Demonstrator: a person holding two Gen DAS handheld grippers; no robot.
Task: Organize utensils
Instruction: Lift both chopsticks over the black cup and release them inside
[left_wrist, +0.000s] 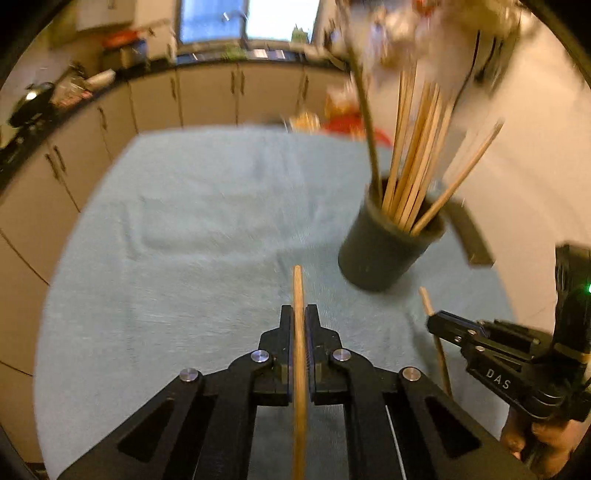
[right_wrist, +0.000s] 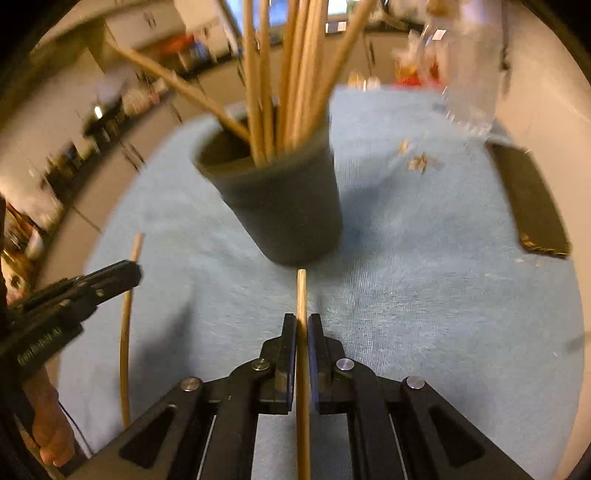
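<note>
A dark cup full of wooden chopsticks stands on a light blue cloth. My left gripper is shut on one wooden chopstick, held above the cloth left of the cup. My right gripper is shut on another chopstick, its tip just short of the cup. The right gripper shows in the left wrist view with its chopstick. The left gripper shows in the right wrist view with its chopstick.
A dark flat object lies at the cloth's right edge beside a clear plastic item. Small crumbs lie on the cloth behind the cup. Kitchen cabinets and a counter run along the back and left.
</note>
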